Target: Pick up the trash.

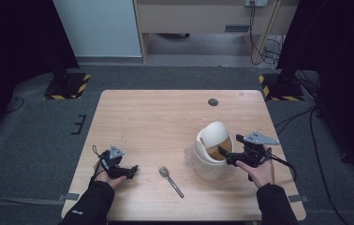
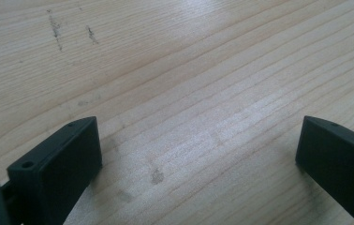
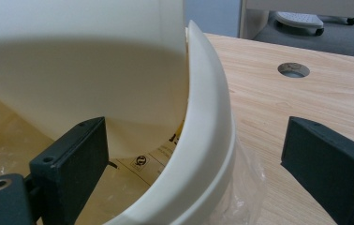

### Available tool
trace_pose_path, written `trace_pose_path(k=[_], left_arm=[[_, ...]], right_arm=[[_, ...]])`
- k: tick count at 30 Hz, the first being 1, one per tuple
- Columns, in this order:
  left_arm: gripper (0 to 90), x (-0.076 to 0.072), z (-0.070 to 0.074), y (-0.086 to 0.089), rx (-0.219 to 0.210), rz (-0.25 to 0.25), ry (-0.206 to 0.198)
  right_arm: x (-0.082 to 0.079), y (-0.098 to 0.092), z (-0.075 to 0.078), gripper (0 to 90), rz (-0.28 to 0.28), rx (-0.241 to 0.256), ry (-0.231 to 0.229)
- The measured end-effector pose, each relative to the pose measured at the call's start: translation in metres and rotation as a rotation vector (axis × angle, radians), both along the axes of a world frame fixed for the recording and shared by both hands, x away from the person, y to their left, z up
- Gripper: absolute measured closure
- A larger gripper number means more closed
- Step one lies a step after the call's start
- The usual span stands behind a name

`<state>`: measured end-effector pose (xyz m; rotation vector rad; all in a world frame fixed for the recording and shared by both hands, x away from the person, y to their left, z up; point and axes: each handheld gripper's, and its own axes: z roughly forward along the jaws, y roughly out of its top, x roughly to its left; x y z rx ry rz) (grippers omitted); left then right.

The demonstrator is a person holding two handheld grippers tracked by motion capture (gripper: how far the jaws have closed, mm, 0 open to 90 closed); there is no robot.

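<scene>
1. High view: white bin (image 1: pixel 211 157) with a swing lid sits right of centre on the wooden table (image 1: pixel 165 117). The right gripper (image 1: pixel 227 157) is at the bin's right rim, one jaw reaching into the opening, and a hand (image 1: pixel 261 171) grips it from below. The left gripper (image 1: pixel 133 170) rests low at lower left, jaws spread, holding nothing. A metal spoon (image 1: pixel 171 180) lies between the two grippers at lower centre. There is a dark cable hole (image 1: pixel 213 102) in the table at upper centre.
2. Left gripper view: jaws wide apart over bare table wood (image 2: pixel 189 93), with faint scuff marks at upper left.
3. Right gripper view: jaws spread and straddling the bin rim (image 3: pixel 203 140), left jaw inside under the tilted lid (image 3: pixel 81 70), right jaw outside; nothing pinched. A clear plastic liner (image 3: pixel 245 187) hangs over the rim. A printed label (image 3: pixel 151 157) with a small round symbol sits inside at centre, text too small to read.
</scene>
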<state>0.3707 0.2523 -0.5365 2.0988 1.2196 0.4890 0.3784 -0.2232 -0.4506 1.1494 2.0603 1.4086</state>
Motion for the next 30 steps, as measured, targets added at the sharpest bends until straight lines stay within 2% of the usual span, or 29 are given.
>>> trace_pose_path(k=[6, 13, 16, 18, 19, 20, 25, 28, 30], left_arm=[[0.5, 0.000, 0.000, 0.000, -0.002, -0.004, 0.000], [5.0, 0.001, 0.005, 0.001, 0.012, -0.012, 0.026], [10.7, 0.000, 0.008, 0.000, 0.001, -0.015, 0.044], [11.8, 0.000, 0.009, -0.001, -0.007, -0.016, 0.050], [12.9, 0.000, 0.009, -0.002, -0.010, -0.015, 0.051], [12.9, 0.000, 0.010, -0.002, -0.012, -0.015, 0.049], [14.6, -0.003, 0.018, -0.008, -0.033, -0.030, 0.009], [16.4, -0.007, 0.023, -0.015, -0.054, -0.049, -0.016], [18.1, -0.009, 0.026, -0.022, -0.069, -0.067, -0.029]], right_arm=[[-0.001, -0.003, 0.003, 8.0, 0.021, 0.011, 0.006], [-0.008, -0.020, 0.015, 8.0, 0.007, 0.042, -0.030], [-0.011, -0.033, 0.021, 8.0, -0.024, 0.070, -0.053], [-0.012, -0.044, 0.023, 8.0, -0.059, 0.087, -0.064], [-0.013, -0.056, 0.022, 8.0, -0.098, 0.104, -0.068], [-0.013, -0.056, 0.022, 8.0, -0.098, 0.104, -0.068], [-0.012, -0.079, 0.011, 7.8, -0.180, 0.098, -0.079], [-0.011, -0.087, 0.002, 7.8, -0.217, 0.097, -0.062], [-0.009, -0.090, -0.005, 7.8, -0.231, 0.078, -0.046]])
